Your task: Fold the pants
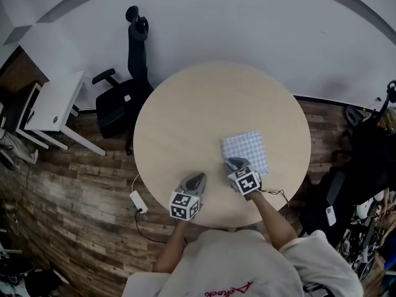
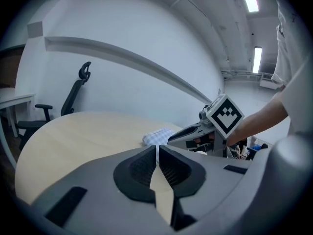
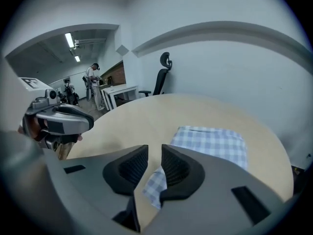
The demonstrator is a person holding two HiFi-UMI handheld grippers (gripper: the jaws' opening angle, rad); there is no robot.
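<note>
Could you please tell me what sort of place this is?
Probably an office or lab workroom: a round table, a black office chair and a white desk on wood-look flooring.

The left gripper (image 1: 195, 179) has its jaws together, empty. The right gripper (image 1: 236, 164) tilts downward, jaws slightly apart.

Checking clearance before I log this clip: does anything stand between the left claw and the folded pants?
Only the right claw, open at the near left corner of the pants. Otherwise just bare table lies between the left claw and the cloth; its left edge shows unobstructed in the left gripper view.
</note>
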